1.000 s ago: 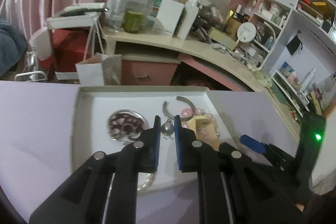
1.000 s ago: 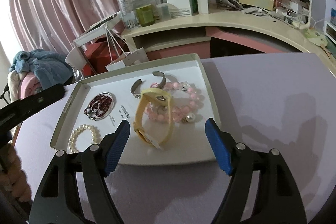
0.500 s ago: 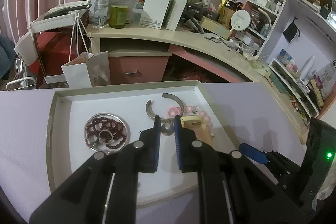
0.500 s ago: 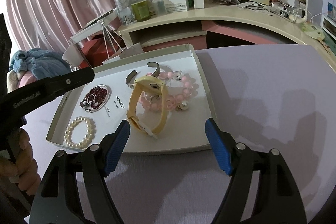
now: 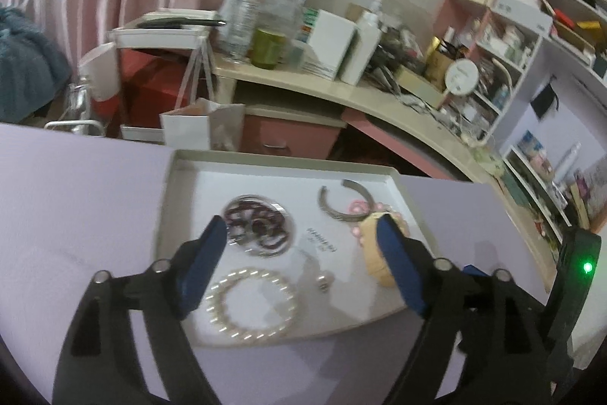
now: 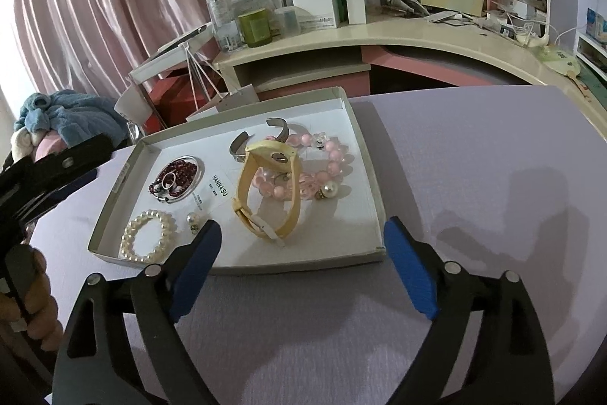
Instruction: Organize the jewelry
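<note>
A shallow white tray [image 5: 284, 164] [image 6: 303, 262] on the lilac table holds the jewelry. In it lie a pearl bracelet [image 5: 250, 302] [image 6: 146, 234], a round dish of dark red beads [image 5: 258, 224] [image 6: 176, 175], a silver cuff [image 5: 337, 204] [image 6: 242, 139], a pink bead bracelet [image 6: 326, 162] and a yellow watch [image 6: 265, 192] [image 5: 373, 253]. A small pearl earring [image 5: 324, 281] [image 6: 192, 219] rests loose beside the pearl bracelet. My left gripper [image 5: 300, 226] hovers over the tray, its jaws opening with nothing in them. My right gripper [image 6: 301, 226] stands at the tray's near edge, jaws opening, also without anything between them.
Behind the table stands a cluttered cream desk [image 6: 379, 37] with boxes, bottles and a green jar [image 6: 256, 29]. Shelves [image 5: 531, 25] fill the right, with a white paper bag [image 5: 189, 133] and pink curtain behind. A hand [image 6: 34, 310] holds the left gripper.
The left jaws have spread wide and let go of the small pearl earring, which now lies in the tray. The left gripper drew back towards the near left. The right jaws widened a little.
</note>
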A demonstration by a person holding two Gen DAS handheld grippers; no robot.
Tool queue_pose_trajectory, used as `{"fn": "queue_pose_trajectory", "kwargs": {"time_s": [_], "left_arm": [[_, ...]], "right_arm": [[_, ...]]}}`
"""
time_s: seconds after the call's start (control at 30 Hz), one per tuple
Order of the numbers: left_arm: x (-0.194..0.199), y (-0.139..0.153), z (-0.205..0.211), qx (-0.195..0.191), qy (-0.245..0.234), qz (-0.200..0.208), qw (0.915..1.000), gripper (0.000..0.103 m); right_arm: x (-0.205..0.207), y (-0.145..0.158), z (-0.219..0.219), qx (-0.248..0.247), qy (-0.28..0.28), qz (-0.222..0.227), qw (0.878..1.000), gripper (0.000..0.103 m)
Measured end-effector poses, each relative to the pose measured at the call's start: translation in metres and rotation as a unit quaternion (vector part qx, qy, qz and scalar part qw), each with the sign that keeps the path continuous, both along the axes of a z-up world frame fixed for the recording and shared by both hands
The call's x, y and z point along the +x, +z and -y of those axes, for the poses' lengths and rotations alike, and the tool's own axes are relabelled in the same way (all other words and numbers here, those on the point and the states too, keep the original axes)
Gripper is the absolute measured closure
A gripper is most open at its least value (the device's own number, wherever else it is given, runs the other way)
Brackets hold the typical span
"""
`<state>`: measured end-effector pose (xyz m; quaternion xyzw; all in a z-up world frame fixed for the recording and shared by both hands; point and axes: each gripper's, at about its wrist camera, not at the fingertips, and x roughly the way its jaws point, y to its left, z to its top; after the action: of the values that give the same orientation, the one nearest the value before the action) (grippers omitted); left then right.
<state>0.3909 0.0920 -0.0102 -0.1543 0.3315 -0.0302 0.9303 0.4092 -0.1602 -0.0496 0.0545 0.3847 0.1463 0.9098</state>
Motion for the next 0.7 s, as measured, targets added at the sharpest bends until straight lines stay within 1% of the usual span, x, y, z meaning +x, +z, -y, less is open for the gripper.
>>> {"fn": "queue_pose_trajectory", "kwargs": {"time_s": [0.2,0.3,0.4,0.53,0.7], "left_arm": [[-0.030,0.005,-0.021,0.013,0.038,0.013,0.9991,0.011],[-0.049,0.012,-0.026,0.021,0.052,0.028,0.9980,0.006],[-0.068,0.019,-0.026,0.036,0.060,0.041,0.9967,0.002],[-0.089,0.027,-0.024,0.045,0.066,0.050,0.9956,0.002],[-0.113,0.031,-0.022,0.044,0.077,0.046,0.9950,0.002]], "right_arm": [[-0.007,0.005,-0.001,0.006,0.002,0.008,1.000,0.009],[-0.013,0.011,-0.003,0.008,0.006,0.017,1.000,0.006],[-0.026,0.020,-0.007,-0.004,0.005,0.043,0.999,0.001],[-0.044,0.036,-0.013,-0.023,0.003,0.080,0.997,0.001],[-0.064,0.053,-0.013,-0.026,0.001,0.101,0.995,0.001]]}}
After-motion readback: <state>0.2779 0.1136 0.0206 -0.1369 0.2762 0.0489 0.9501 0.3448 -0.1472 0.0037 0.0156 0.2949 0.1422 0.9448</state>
